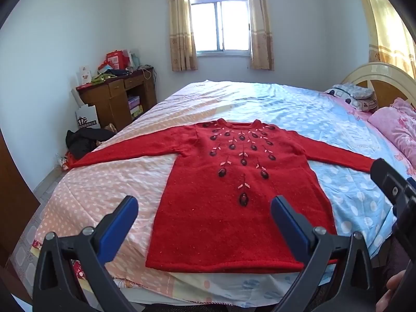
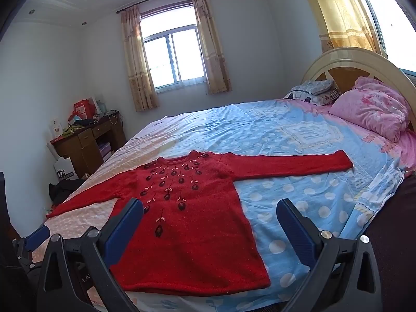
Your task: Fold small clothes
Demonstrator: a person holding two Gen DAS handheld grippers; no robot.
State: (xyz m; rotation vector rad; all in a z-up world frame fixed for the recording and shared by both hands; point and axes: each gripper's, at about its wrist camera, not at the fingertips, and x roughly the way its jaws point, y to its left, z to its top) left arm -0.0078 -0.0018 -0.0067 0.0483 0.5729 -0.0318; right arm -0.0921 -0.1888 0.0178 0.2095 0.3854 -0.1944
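Observation:
A red knitted sweater with dark embroidered flowers lies flat on the bed, front up, both sleeves spread out, hem toward me. It also shows in the right wrist view. My left gripper is open and empty, held above the hem's left half. My right gripper is open and empty, above the hem's right corner and the sheet beside it. The right gripper's body shows at the right edge of the left wrist view; part of the left gripper shows at the left edge of the right wrist view.
The bed has a pink and blue dotted sheet. Pink bedding and pillows lie by the headboard at right. A cluttered wooden desk and dark clothes on the floor are at left.

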